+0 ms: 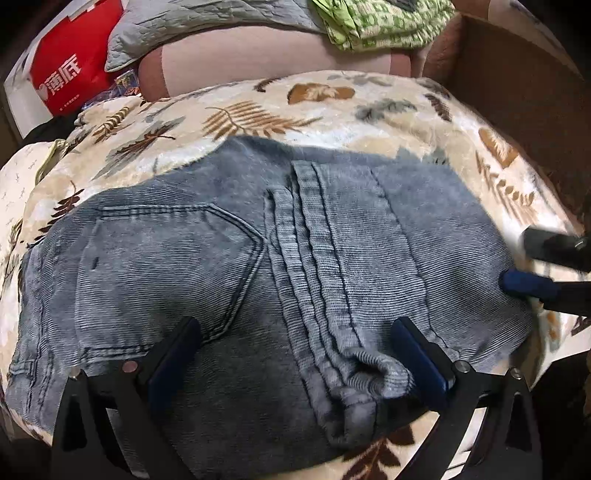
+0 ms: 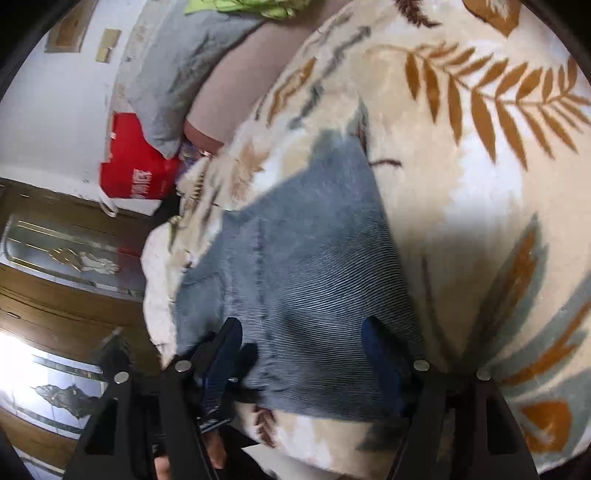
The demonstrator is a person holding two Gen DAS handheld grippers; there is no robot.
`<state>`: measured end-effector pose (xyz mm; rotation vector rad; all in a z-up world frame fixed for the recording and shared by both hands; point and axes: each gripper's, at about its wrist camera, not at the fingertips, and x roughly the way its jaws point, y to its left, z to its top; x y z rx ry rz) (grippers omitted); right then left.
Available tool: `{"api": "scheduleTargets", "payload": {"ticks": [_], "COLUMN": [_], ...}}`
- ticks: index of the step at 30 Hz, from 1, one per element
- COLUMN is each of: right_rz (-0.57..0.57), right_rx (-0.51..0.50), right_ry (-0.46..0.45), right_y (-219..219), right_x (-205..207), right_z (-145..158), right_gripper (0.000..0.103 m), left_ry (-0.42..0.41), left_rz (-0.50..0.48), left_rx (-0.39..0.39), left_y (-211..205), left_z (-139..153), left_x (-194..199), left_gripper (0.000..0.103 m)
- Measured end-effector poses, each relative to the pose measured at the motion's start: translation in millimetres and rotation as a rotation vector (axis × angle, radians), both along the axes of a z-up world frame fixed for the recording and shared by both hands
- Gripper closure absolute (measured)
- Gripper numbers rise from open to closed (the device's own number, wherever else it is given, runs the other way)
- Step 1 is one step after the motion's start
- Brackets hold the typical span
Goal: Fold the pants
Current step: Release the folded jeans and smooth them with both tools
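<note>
- At the upper left of the left wrist view we read the white characters "薄底" on a red bag (image 1: 70,62); the smaller line under them is too fine for us to read.
- In the right wrist view the same bag's white print (image 2: 138,181) is blurred and turned, unreadable to us.

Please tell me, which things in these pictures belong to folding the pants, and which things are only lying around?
Belong to the job:
- grey-blue corduroy pants, lying on the blanket
- left tongs, open over the pants
- right tongs, open at the pants' edge
- cream leaf-print fleece blanket, the folding surface

Only lying about:
- red printed bag
- grey quilted cover
- green patterned cloth
- brown cardboard box
</note>
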<state>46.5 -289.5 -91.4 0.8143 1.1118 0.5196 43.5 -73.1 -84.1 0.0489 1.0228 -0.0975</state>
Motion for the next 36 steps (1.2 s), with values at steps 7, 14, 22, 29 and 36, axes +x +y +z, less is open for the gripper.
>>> {"api": "scheduleTargets", "payload": {"ticks": [7, 14, 22, 29, 36], "right_rz": [0.034, 0.018, 0.024, 0.022, -0.06], "right_rx": [-0.042, 0.027, 0.009, -0.024, -0.011], "right_ry": [0.008, -0.128, -0.089, -0.008, -0.054], "right_y": [3, -10, -7, 3, -17], "right_x": [-15, -25, -24, -13, -14], "right_z": [-10, 16, 12, -6, 15], "right_gripper": [0.031, 0.031, 0.031, 0.03, 0.03], "left_ry": [0.023, -0.036, -0.028, -0.052, -0.082], "left_rz": [0.021, 0.069, 0.114, 0.162, 0.082], "left_rx": [-0.007, -0.022, -0.023, -0.054, -0.078], "left_y": [3, 11, 19, 29, 10], "left_z": [1, 23, 34, 40, 39], "left_x": [-7, -19, -42, -48, -26], "left_gripper": [0.001, 0.001, 0.001, 0.001, 0.001]}}
